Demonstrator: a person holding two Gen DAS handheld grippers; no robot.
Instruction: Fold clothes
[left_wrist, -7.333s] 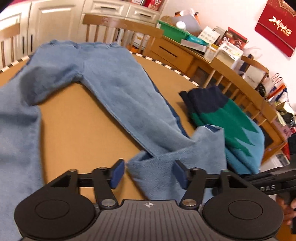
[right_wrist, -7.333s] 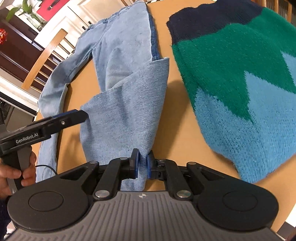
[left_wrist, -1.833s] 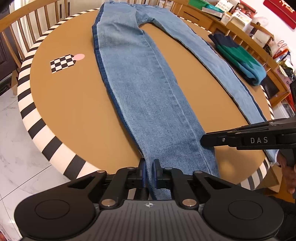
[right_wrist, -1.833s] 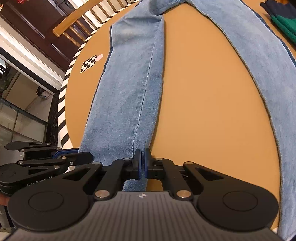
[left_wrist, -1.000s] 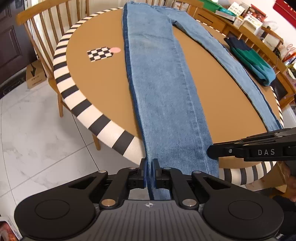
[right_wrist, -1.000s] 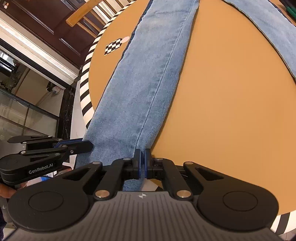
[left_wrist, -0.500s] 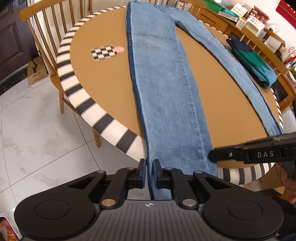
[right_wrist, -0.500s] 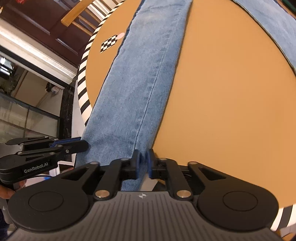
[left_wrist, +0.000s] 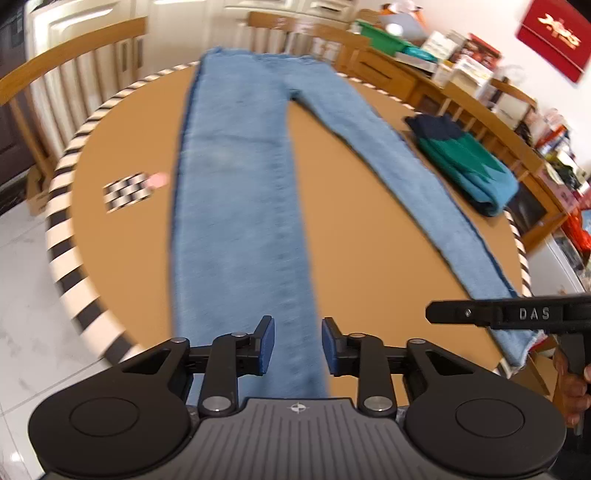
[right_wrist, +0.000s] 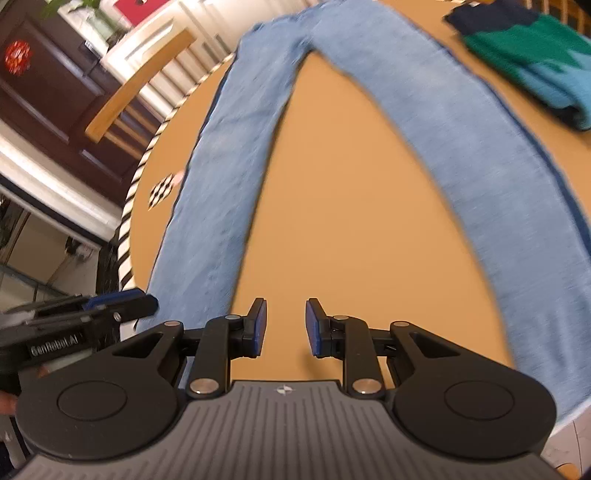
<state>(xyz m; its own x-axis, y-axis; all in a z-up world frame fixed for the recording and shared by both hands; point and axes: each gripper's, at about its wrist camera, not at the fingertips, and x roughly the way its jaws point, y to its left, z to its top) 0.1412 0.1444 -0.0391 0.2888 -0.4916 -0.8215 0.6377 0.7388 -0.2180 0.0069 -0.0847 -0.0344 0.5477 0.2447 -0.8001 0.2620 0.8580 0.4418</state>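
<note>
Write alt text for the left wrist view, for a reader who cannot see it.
Light blue jeans lie flat, legs spread, on a round table with a striped rim. The left gripper is opening above one leg, gripping nothing. A folded green and blue sweater lies at the right.

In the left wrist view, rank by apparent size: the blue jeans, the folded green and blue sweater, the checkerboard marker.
1. Light blue denim jeans, by far the largest.
2. Folded green, navy and light blue knit sweater.
3. Black-and-white checkerboard marker, the smallest.
</note>
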